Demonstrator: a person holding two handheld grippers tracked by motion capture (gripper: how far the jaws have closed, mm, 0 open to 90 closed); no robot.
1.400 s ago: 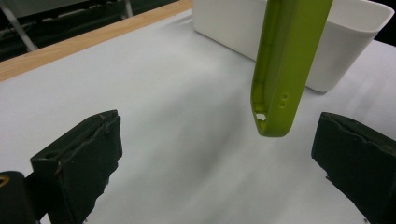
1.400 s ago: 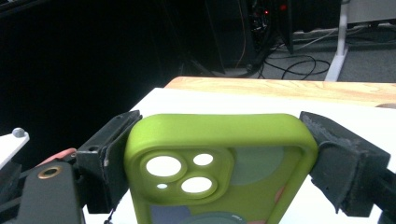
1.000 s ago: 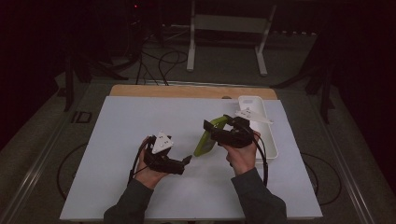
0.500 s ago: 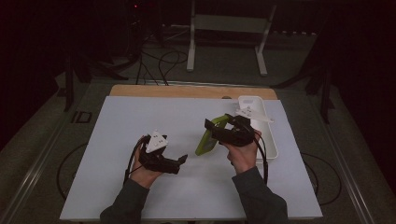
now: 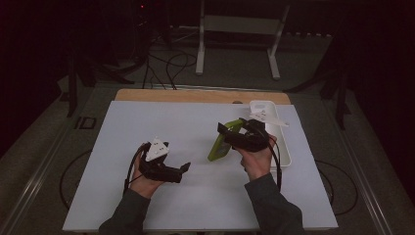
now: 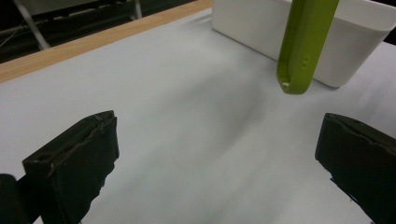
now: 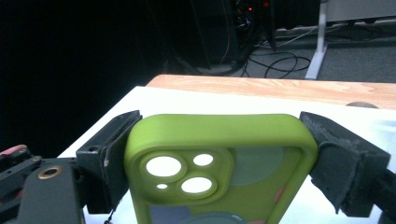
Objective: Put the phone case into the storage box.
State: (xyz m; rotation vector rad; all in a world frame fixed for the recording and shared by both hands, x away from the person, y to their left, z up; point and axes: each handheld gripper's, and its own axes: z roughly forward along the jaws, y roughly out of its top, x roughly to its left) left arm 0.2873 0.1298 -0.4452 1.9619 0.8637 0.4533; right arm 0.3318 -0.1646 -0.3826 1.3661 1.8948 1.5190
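A lime-green phone case [image 7: 219, 158] with camera cutouts stands upright between the jaws of my right gripper [image 7: 217, 140], which is shut on its two long sides. In the high view the green phone case [image 5: 219, 144] hangs tilted just above the white mat, left of the right gripper [image 5: 230, 131]. My left gripper [image 5: 183, 169] rests low at the centre-left of the mat, open, with nothing between its jaws. In the left gripper view the left gripper [image 6: 210, 163] points at the case's lower end [image 6: 303, 42], which is well ahead of the jaws.
A long white tray [image 5: 283, 149] lies along the right side of the mat, right behind the case; the tray's wall [image 6: 359, 46] is close to the case. A wooden strip [image 5: 195, 95] runs along the table's far edge. Stands and cables are on the dark floor beyond.
My left gripper has drawn a little to the left, away from the case's lower end. The right gripper and the case have stayed almost still.
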